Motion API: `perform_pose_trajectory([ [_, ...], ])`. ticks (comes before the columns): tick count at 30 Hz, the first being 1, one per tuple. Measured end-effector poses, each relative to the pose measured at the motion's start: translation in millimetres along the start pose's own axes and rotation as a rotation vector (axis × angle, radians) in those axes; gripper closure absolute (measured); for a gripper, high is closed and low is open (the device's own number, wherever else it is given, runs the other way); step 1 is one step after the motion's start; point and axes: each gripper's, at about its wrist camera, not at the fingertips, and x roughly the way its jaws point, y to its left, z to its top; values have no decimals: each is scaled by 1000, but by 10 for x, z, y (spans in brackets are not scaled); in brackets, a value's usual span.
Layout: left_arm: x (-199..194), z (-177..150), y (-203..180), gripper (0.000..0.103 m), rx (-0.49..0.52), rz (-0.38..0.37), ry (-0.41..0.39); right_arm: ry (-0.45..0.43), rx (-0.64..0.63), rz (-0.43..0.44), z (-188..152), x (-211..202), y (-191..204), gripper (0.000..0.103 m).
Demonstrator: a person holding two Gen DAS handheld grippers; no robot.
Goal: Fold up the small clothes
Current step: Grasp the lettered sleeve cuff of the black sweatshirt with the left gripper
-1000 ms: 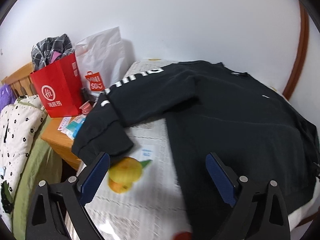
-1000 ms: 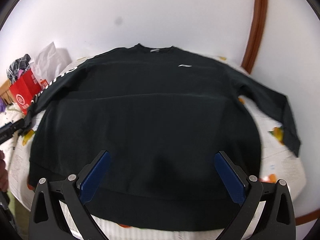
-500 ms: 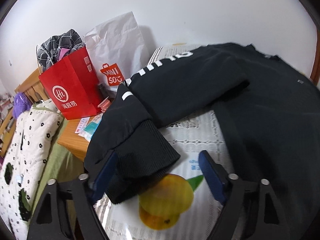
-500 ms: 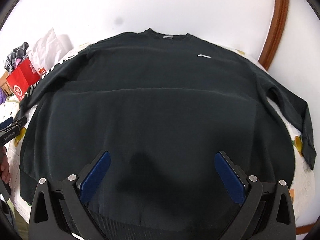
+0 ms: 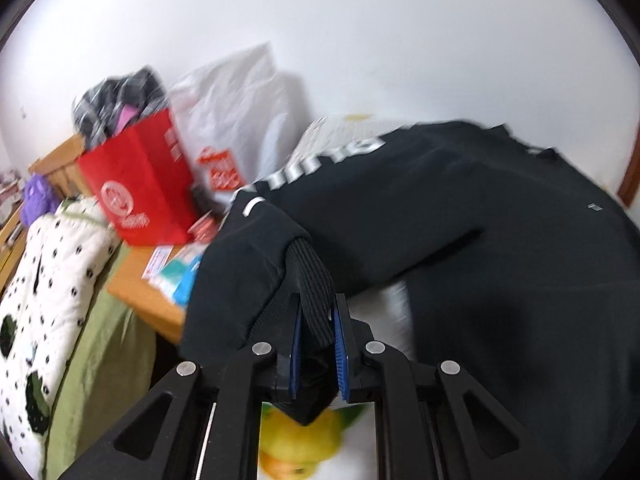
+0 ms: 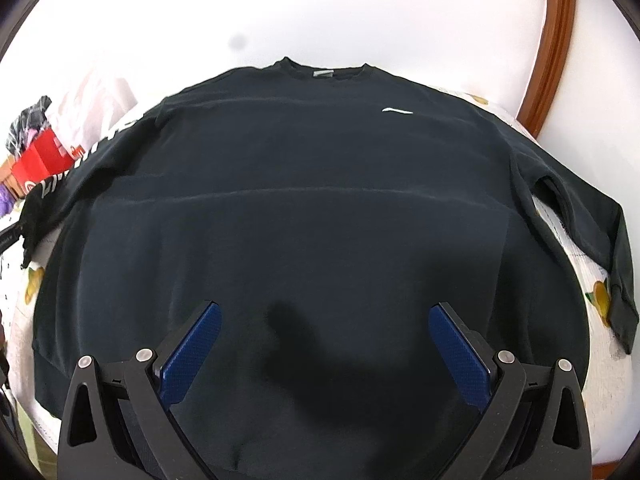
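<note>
A black sweatshirt (image 6: 304, 184) lies flat, front up, on a bed with a fruit-print cover (image 5: 296, 440). Its left sleeve (image 5: 360, 184), with white lettering, bends back toward me in the left wrist view. My left gripper (image 5: 317, 308) is closing its jaws on that sleeve's ribbed cuff (image 5: 314, 280), and the blue pads pinch the cuff between them. My right gripper (image 6: 324, 316) hangs open over the lower middle of the sweatshirt with nothing between its fingers. The other sleeve (image 6: 580, 216) lies stretched out at the right edge.
A red paper bag (image 5: 140, 188) stuffed with clothes and a white plastic bag (image 5: 236, 112) stand on a wooden bedside stand (image 5: 140, 284) at the left. A spotted white quilt (image 5: 44, 280) lies beyond it. A brown curved frame (image 6: 548, 40) rises at the right.
My left gripper moved in on the sleeve cuff and closed on it from wide open. My right gripper came lower and closer over the sweatshirt body, staying open.
</note>
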Motion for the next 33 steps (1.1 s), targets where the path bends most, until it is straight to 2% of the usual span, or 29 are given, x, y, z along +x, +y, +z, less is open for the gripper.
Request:
perform_pose_trajectory([
  [10,-273,449,-980,90,30,-257,-53,-81,14,-49,130,-290,-531,1],
  [22,-257,572,-2287,90,160,-467,-36,-54,94,-104,-111,-341,-1083,1],
  [29,-241,535,-2632,89,180,-547,-4,-11,111,-124,-314,-283,-1164,1],
  [31,-231,521,-2624,86,173,-568,23,-4,115,-119,-340,-272,-1155,1],
  [33,-236,518,-2562,75,167,-573,42,-4,113,-114,-332,-266,-1124,1],
])
